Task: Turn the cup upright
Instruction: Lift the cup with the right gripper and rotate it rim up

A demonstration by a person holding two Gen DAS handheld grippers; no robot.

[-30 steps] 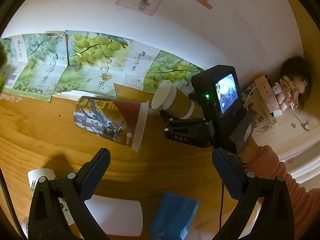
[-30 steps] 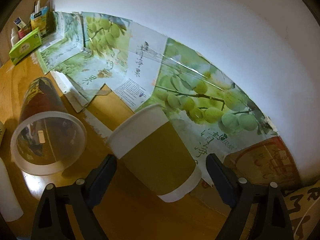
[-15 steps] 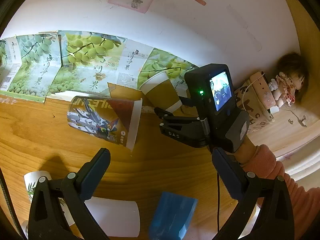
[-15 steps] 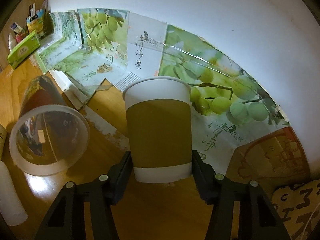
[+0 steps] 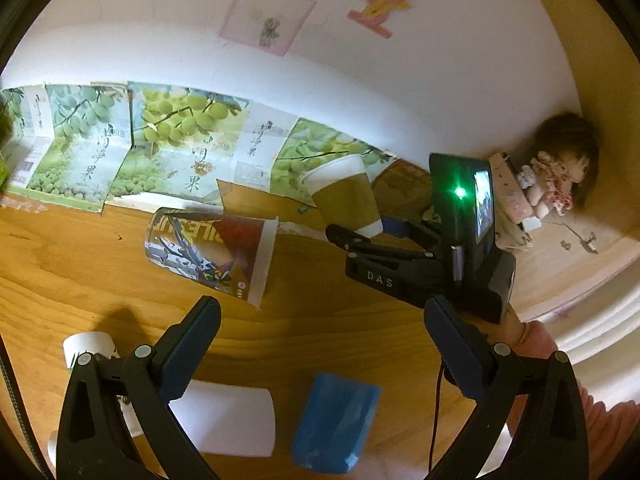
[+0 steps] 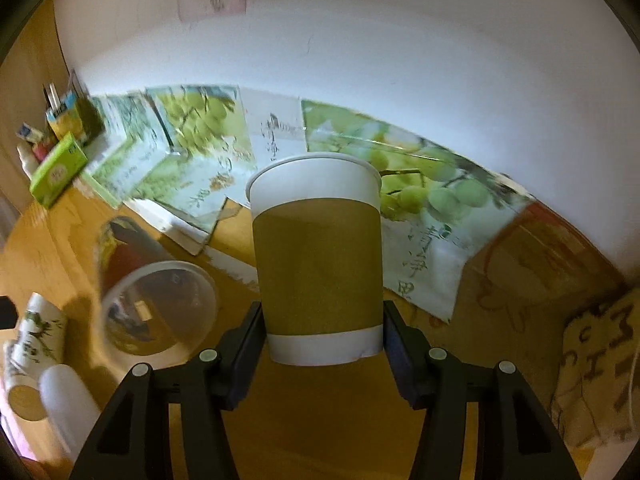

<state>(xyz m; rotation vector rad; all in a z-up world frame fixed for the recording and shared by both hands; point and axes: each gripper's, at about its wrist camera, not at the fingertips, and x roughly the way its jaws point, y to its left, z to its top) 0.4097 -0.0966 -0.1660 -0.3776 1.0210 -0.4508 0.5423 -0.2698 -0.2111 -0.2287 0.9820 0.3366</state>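
Right hand-held gripper (image 6: pixel 323 344) clamps the brown-sleeved paper cup (image 6: pixel 318 264) near its base, now turned mouth-up from its tilt a second ago, just above the worktop (image 6: pixel 320 420), far right; setting down remains; left hand-held gripper (image 5: pixel 320 344) wide, idle.

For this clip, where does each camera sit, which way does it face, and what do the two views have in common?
Left wrist: sits on the left gripper, facing across the wooden table toward the wall; its open fingers and the person's pink-sleeved arm show.
Right wrist: sits on the right gripper, facing the wall close up; its fingers clamp the brown paper cup.
Shared: the brown paper cup, the printed plastic cup lying on its side, and the grape-print cardboard.
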